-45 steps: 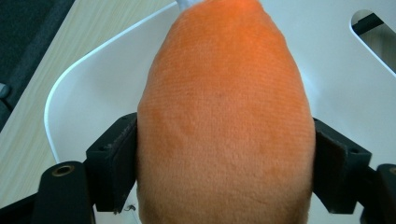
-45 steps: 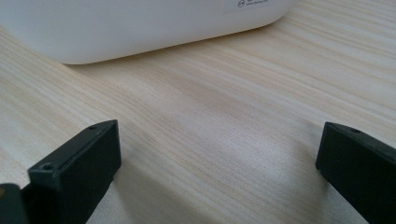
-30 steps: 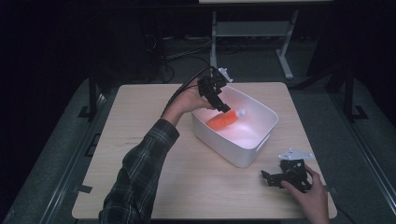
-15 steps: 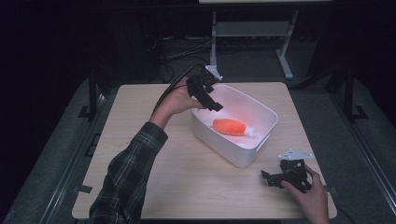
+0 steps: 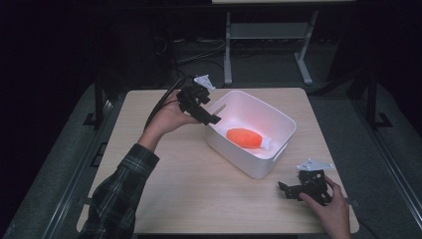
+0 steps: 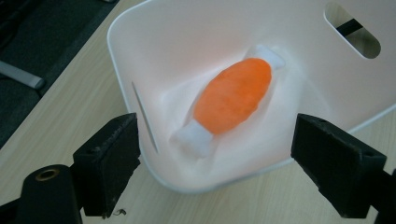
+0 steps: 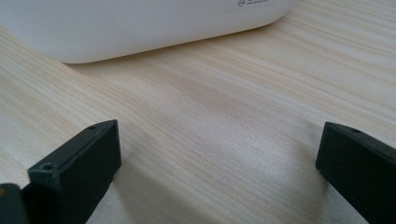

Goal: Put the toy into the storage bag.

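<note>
Orange, oval soft toy with white ends (image 5: 247,138) is seen lying loose inside the white plastic tub (image 5: 268,164), evidently deposited. At ten o'clock, the left tool (image 5: 211,118) is held jaws apart. At five o'clock, the right tool (image 5: 287,190) is rested on the pale wooden worktop (image 5: 199,189), jaws apart.

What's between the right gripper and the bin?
Only bare tabletop: the right gripper view shows plain wood from the open right gripper up to the bin.
</note>
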